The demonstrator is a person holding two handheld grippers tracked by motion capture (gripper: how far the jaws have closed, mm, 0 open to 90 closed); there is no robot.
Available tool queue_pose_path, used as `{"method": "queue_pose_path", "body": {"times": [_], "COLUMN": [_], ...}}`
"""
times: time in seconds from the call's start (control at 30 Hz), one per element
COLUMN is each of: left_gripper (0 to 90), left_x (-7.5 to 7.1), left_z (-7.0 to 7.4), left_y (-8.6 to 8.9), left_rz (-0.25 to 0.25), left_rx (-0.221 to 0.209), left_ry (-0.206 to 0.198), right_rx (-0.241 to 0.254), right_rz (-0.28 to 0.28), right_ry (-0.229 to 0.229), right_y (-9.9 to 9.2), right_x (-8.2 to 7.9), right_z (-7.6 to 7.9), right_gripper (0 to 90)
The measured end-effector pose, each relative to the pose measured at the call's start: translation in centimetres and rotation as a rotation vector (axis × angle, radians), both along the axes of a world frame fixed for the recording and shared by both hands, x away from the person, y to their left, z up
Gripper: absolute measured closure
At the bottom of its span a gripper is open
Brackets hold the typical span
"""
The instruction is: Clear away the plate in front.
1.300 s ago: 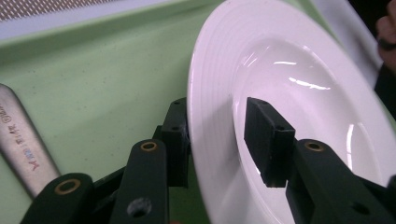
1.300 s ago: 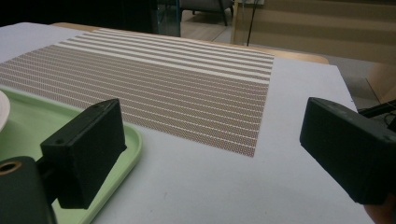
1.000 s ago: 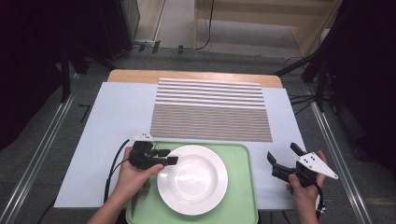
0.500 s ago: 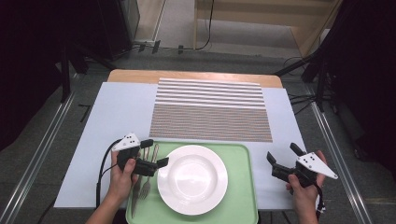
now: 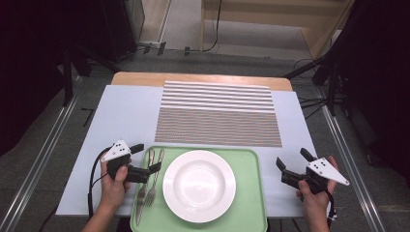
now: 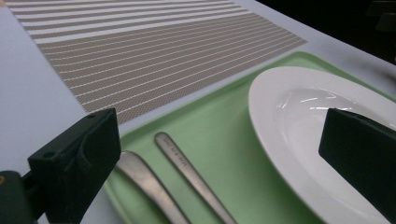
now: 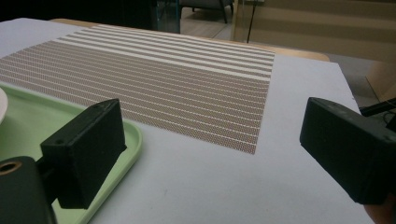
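A green tray (image 5: 249, 212) sits at the near edge of the table, at six o'clock from the striped placemat (image 5: 220, 113). On it, a white plate (image 5: 199, 185) lies in the middle, and a fork (image 5: 153, 181) and a second piece of cutlery (image 5: 143, 186), probably a knife, lie side by side at nine o'clock from the plate, handles pointing toward twelve.

The left gripper (image 5: 144, 162) hovers at the tray's left rim, just beside the cutlery handles. Its jaws have just been opening and now stand wide apart with nothing between them; in the left gripper view the two handles (image 6: 187, 182) lie below and between the jaws, untouched. The right gripper (image 5: 291, 163) waits at three o'clock from the tray, over bare table, jaws also spread and empty.

The work looks like laying out a place setting from the tray onto the placemat, and it seems barely begun: the mat is bare, and plate, fork and the other piece all remain on the tray. What is left, by this reading, is grasping each piece and carrying it toward twelve o'clock onto the mat.
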State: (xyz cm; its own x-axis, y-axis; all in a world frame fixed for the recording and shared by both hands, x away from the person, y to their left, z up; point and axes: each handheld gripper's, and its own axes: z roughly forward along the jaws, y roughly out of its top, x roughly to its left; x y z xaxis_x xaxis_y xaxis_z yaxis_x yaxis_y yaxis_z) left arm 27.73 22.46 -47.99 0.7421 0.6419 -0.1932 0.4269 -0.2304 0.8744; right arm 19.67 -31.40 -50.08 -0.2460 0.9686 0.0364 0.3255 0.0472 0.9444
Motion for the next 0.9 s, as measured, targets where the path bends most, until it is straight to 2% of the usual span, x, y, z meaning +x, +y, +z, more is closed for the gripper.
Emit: {"method": "queue_pose_path", "body": {"times": [0.63,0.7,0.83,0.9], "left_gripper": [0.0,0.0,0.0,0.0], "left_x": [-0.7,-0.8,-0.9,-1.0], "left_z": [-0.5,-0.5,-0.5,-0.6], "left_y": [4.6,5.1,6.0,6.5], "left_rz": [0.088,0.096,0.119,0.129], "left_rx": [0.025,0.023,0.017,0.031], "left_ry": [-0.022,-0.021,-0.027,-0.034], "right_rx": [-0.007,-0.017,-0.009,-0.012], "right_rz": [0.0,0.001,0.0,0.002], "right_ry": [0.006,-0.006,0.005,0.004], "right_y": [0.0,-0.1,0.0,-0.1], "right_x": [0.0,0.1,0.1,0.1], "right_z": [-0.1,-0.1,-0.1,-0.1], "right_gripper": [5.4,5.4,5.4,5.4]}}
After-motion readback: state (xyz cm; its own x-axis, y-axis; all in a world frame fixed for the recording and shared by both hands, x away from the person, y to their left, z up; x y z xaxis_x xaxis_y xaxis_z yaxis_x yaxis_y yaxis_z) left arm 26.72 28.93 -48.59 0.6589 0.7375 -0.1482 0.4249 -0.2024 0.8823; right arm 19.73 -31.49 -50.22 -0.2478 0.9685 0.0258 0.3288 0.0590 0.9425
